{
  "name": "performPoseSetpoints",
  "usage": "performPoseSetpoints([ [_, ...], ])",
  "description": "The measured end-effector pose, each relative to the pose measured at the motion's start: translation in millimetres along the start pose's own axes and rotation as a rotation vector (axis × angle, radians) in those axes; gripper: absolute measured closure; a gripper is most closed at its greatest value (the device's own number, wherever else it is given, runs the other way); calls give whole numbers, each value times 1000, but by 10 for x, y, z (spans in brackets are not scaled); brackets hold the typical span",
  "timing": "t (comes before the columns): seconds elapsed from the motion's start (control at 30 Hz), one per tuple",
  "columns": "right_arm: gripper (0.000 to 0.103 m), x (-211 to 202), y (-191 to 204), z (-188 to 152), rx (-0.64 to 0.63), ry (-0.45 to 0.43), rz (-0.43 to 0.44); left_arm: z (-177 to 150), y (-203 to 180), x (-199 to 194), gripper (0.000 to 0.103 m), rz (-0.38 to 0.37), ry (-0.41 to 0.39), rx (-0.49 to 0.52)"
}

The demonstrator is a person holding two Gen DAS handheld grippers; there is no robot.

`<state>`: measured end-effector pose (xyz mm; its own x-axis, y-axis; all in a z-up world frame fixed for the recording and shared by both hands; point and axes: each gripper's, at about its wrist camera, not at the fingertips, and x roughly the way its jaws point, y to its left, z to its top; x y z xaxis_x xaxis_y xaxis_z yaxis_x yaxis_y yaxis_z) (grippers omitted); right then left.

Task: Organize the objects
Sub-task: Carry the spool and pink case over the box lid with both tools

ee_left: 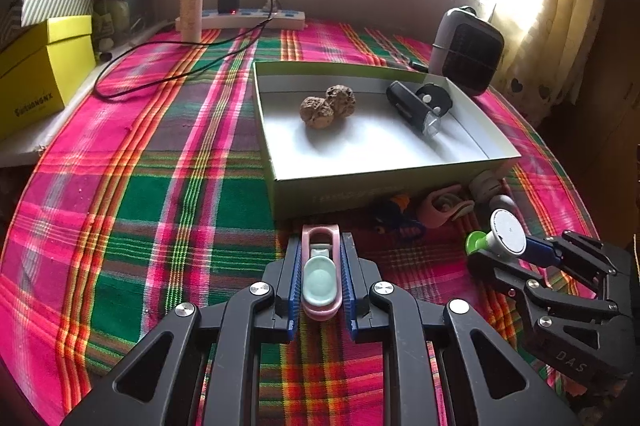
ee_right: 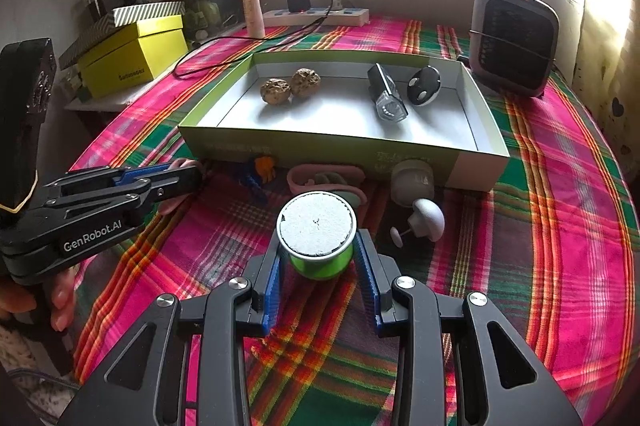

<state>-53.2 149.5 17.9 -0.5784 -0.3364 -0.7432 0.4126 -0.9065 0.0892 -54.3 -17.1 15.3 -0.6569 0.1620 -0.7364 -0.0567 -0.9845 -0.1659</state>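
Observation:
My left gripper point(ee_left: 321, 276) is shut on a pink clip with a pale green pad point(ee_left: 320, 276), held above the plaid cloth before the shallow box point(ee_left: 384, 172). My right gripper point(ee_right: 320, 266) is shut on a green spool with a white top point(ee_right: 316, 226); it also shows in the left wrist view point(ee_left: 506, 232). The box point(ee_right: 340, 142) holds two walnuts point(ee_right: 290, 86), a black bike light point(ee_right: 386, 94) and a black round gadget point(ee_right: 424, 86). My left gripper also shows in the right wrist view point(ee_right: 188, 174).
In front of the box lie a pink clip point(ee_right: 324, 176), a blue-orange toy point(ee_right: 258, 172), a white jar point(ee_right: 412, 182) and a grey mushroom knob point(ee_right: 426, 220). A small heater point(ee_right: 514, 40), a power strip point(ee_right: 316, 16), a tube point(ee_right: 253, 4) and a yellow box point(ee_right: 132, 56) stand behind.

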Motion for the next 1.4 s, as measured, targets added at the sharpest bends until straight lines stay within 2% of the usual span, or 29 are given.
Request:
performPoseSetpoints([
  [0.4, 68, -90, 0, 127, -12, -37, -5, 132, -70, -141, 87, -37, -38, 13],
  [0.73, 68, -68, -47, 398, -26, -67, -11, 350, -70, -115, 87, -43, -62, 9],
  [1.1, 68, 130, -125, 731, -36, -72, -5, 585, -44, 69, 87, -52, -52, -7],
  [1.4, 68, 443, -192, 977, -39, -34, 4, 712, -6, 256, 87, -38, -36, -15],
])
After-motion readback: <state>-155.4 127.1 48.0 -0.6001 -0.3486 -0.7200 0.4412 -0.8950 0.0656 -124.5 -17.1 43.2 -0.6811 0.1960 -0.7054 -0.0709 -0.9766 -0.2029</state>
